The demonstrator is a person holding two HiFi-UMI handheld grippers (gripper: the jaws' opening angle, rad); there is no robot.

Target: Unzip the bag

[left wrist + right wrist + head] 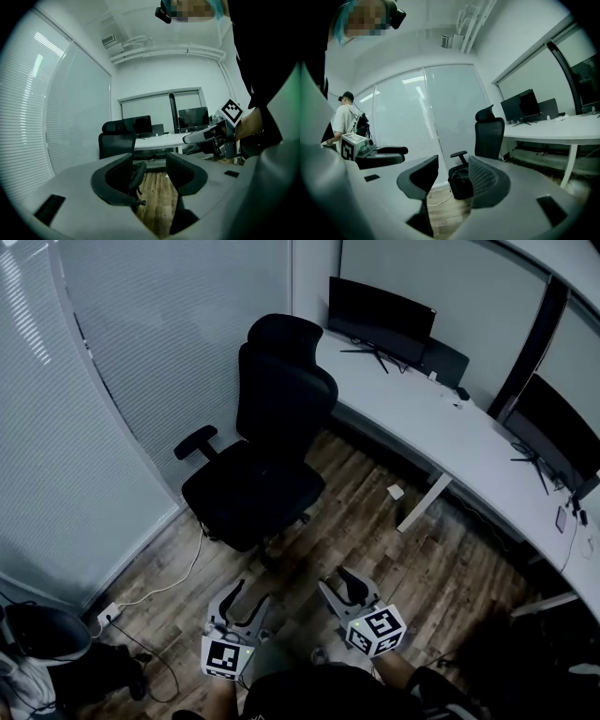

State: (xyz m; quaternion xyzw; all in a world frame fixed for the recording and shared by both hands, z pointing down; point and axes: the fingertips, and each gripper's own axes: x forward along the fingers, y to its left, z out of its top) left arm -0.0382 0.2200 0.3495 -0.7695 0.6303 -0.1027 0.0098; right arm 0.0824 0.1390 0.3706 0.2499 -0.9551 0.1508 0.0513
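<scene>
Left gripper (246, 601) and right gripper (344, 589) hang low, all jaws wide and empty, no bag surely showing; that dark heap (103, 671) lies nearer the left 1.

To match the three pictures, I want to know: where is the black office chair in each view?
Head view: black office chair at centre, white desk at its right.
Left gripper view: chair left of centre, desk right of it.
Right gripper view: chair right of centre, desk at far right.
Shared landmark: the desk.
</scene>
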